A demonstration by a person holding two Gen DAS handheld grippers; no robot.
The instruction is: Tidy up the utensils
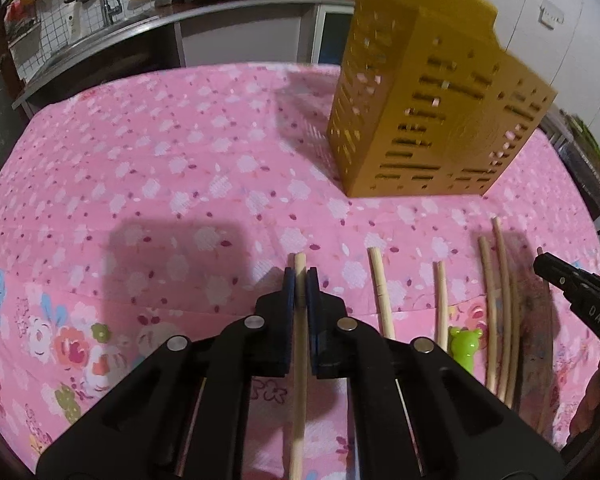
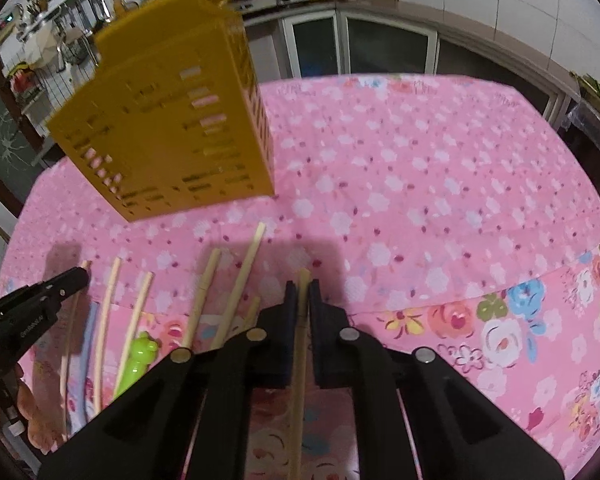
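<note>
My left gripper (image 1: 300, 284) is shut on a pale wooden chopstick (image 1: 299, 360) that runs along its fingers, tip just past them. My right gripper (image 2: 303, 290) is shut on another wooden chopstick (image 2: 299, 360). A yellow slotted utensil holder (image 1: 428, 108) stands on the pink table, ahead and to the right in the left wrist view, ahead-left in the right wrist view (image 2: 172, 128). Several loose chopsticks (image 1: 382, 296) and a green frog-shaped piece (image 1: 465, 346) lie on the cloth between the grippers; they also show in the right wrist view (image 2: 236, 284).
A pink floral tablecloth (image 1: 160, 168) covers the round table. The right gripper's tip (image 1: 572, 284) shows at the right edge of the left wrist view; the left gripper's tip (image 2: 40, 296) at the left of the right wrist view. A kitchen counter and sink run behind.
</note>
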